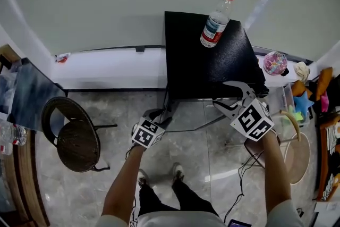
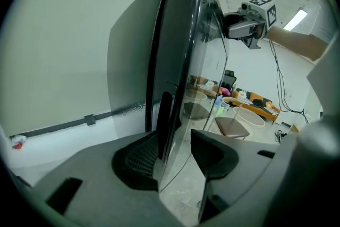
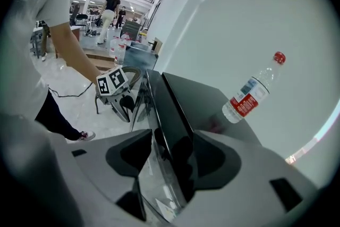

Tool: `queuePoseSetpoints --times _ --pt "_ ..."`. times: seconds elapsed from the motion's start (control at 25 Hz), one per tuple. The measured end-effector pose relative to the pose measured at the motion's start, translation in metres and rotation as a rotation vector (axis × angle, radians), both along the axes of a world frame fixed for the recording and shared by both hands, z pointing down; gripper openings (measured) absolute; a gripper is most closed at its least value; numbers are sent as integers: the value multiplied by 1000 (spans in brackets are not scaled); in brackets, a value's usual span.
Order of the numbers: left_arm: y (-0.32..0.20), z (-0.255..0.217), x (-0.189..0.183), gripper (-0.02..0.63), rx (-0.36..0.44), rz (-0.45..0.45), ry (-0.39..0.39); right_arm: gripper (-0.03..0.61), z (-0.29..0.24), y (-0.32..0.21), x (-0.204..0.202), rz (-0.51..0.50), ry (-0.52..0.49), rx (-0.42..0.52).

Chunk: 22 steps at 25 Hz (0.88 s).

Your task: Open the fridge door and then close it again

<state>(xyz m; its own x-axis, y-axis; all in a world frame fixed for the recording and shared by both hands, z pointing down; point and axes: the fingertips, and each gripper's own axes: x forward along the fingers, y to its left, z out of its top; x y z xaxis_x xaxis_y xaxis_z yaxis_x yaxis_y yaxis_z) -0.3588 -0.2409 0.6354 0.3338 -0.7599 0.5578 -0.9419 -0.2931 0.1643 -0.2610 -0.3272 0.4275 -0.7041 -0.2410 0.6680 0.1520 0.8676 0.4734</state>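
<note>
Jaws of the left gripper (image 2: 175, 152) stand apart and straddle the edge of the fridge door (image 2: 197, 61); no pad is clearly pressing. Right gripper (image 3: 171, 152) is the same: jaws apart, the door's upper edge between them, no clamp. The black mini fridge (image 1: 208, 67) sits on the floor against the wall, with a water bottle (image 1: 217, 22) upright on top. The door looks slightly ajar in the left gripper view.

Handling, as a judgement:
- The door is glass-fronted, so stiff, smooth and likely slippery for the pads, and it won't take knocks.
- The cabinet is small and may slide or rock, tipping the bottle.
- Best hold is the free edge by the dark recess (image 2: 164, 109), with a slow pull.
</note>
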Motion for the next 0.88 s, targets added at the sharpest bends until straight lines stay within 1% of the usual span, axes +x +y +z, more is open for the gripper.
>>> queuePoseSetpoints --times 0.08,0.12,0.2,0.32,0.44,0.56,0.68,0.72,0.88 --pt "-2 -1 -3 154 11 -17 5 241 1 -3 0 -1 17 10" --pt "-2 -1 -3 147 16 -22 13 245 1 -3 0 -3 22 11" --pt "-2 -1 -2 146 20 -15 17 249 1 -4 0 -7 23 7" --pt "-3 0 -1 147 23 -5 -5 249 1 -3 0 -7 10 7" --pt "-2 -1 4 141 22 -1 4 247 1 -3 0 -11 0 7" --pt "-3 -1 5 141 20 -5 -4 247 4 -3 0 -17 10 9" --pt "-3 -1 3 120 13 -24 -7 245 5 -2 2 -24 17 19" --pt "-4 -1 2 103 11 -22 -15 242 5 -2 2 -25 17 22" --pt "-5 -2 2 95 -5 4 -38 232 6 -2 2 -33 44 39"
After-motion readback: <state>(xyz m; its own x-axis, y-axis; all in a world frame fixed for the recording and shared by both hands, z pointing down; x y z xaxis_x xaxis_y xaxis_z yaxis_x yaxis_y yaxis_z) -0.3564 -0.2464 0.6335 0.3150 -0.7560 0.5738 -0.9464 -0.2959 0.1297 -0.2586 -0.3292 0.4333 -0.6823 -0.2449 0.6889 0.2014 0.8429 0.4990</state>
